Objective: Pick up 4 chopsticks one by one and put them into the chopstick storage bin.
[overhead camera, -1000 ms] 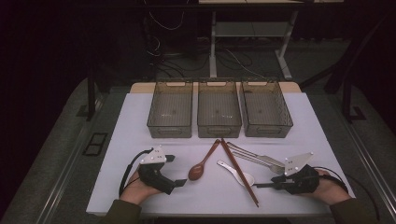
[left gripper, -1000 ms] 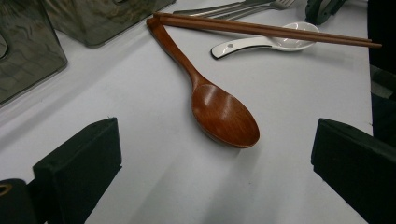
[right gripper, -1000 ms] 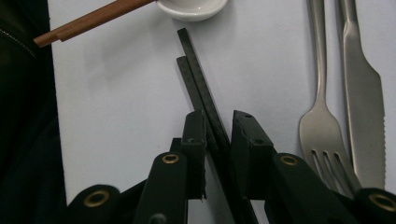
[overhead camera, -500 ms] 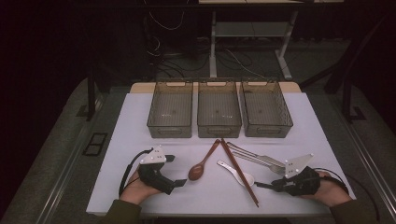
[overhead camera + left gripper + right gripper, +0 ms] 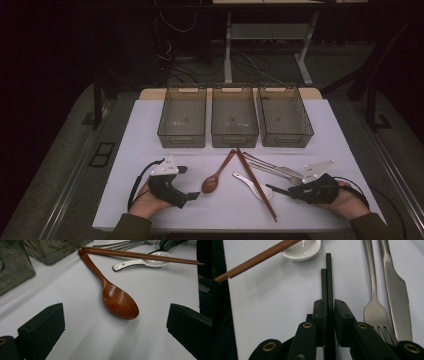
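My right gripper (image 5: 329, 307) is shut on a pair of thin black chopsticks (image 5: 327, 277) that lie flat on the white table; its jaws have just been closing on them. In the high view the right gripper (image 5: 296, 192) rests at the front right with the black chopsticks (image 5: 276, 189) pointing left. My left gripper (image 5: 189, 183) rests at the front left, open wide with nothing between its jaws. A brown wooden spoon (image 5: 120, 302) lies just ahead of it.
Brown chopsticks (image 5: 255, 182) lie across a white ceramic spoon (image 5: 252, 184). A fork (image 5: 374, 310) and a knife (image 5: 397, 302) lie beside the right gripper. Three empty clear bins (image 5: 182, 120), (image 5: 234, 120), (image 5: 285, 120) stand in a row at the back.
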The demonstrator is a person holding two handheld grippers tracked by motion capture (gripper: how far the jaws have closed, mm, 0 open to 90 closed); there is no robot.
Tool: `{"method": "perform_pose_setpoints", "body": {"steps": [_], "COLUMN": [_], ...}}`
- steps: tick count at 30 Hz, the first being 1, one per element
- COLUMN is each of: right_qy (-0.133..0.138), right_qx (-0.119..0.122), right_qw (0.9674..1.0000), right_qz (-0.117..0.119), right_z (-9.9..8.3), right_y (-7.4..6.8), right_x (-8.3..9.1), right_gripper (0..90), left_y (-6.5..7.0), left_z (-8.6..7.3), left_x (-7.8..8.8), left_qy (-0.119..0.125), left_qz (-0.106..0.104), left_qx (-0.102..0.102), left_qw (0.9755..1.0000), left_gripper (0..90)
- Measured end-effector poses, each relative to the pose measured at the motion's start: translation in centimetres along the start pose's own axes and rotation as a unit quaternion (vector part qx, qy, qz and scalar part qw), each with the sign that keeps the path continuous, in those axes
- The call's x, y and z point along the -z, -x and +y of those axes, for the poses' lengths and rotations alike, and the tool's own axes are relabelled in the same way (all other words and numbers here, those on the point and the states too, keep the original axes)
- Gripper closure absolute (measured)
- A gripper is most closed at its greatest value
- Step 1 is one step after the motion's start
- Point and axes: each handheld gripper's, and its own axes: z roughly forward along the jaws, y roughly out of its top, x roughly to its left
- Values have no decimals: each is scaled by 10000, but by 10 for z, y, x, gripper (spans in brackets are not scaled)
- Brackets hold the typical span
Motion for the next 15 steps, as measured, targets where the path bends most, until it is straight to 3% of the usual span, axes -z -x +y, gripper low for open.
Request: {"method": "perform_pose_setpoints", "body": {"steps": [15], "right_qy": [17], "right_qx": [-517], "right_qw": [9983], "right_qz": [-285], "right_z": [22], "right_y": [9], "right_x": [-16], "right_gripper": [790], "left_y": [0], "left_z": [0], "left_x": [-1], "left_qy": [-7], "left_qz": [-10], "left_qx": [9], "left_qw": [10000], "left_gripper": [6]}}
